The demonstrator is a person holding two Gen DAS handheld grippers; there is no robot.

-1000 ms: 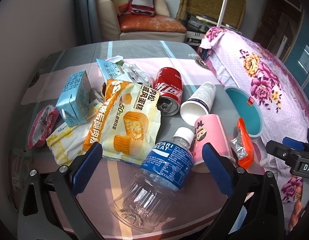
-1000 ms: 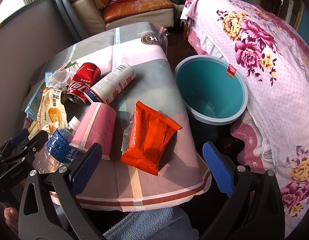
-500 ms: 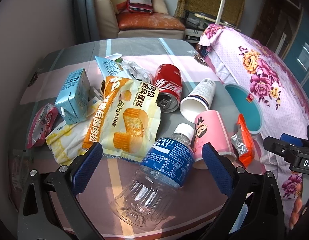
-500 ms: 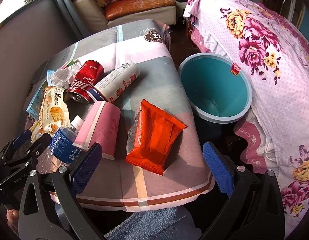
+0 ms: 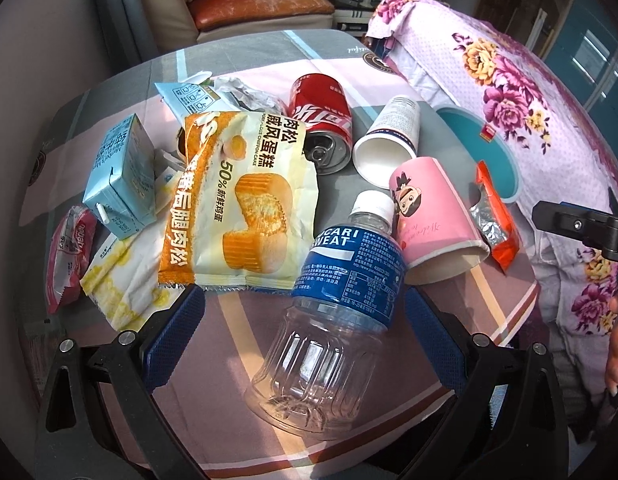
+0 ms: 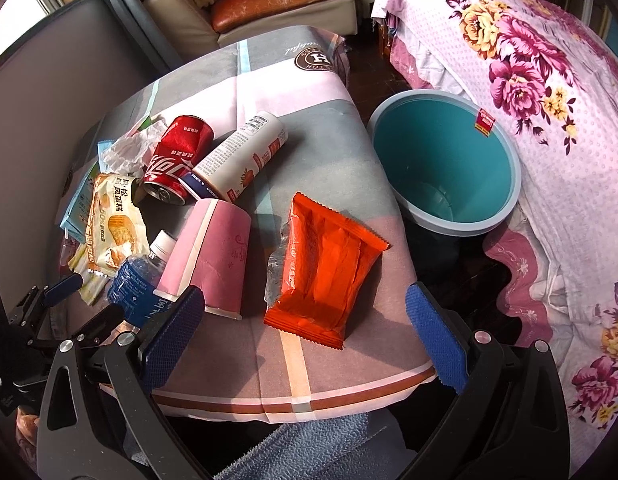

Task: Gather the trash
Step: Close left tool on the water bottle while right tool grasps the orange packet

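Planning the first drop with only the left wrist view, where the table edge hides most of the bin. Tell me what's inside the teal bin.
Observer: Nothing that I can see. The teal bin shows bare inner wall down to its bottom.
Operator: Report the right gripper.
Observer: The right gripper is open, and the near end of the orange wrapper is framed between its fingers. I cannot tell whether they touch it.
Operator: I see that wrapper edge-on. Describe how it lies.
Observer: It lies flat on the tablecloth, with a gap of bare cloth between it and the pink cup.
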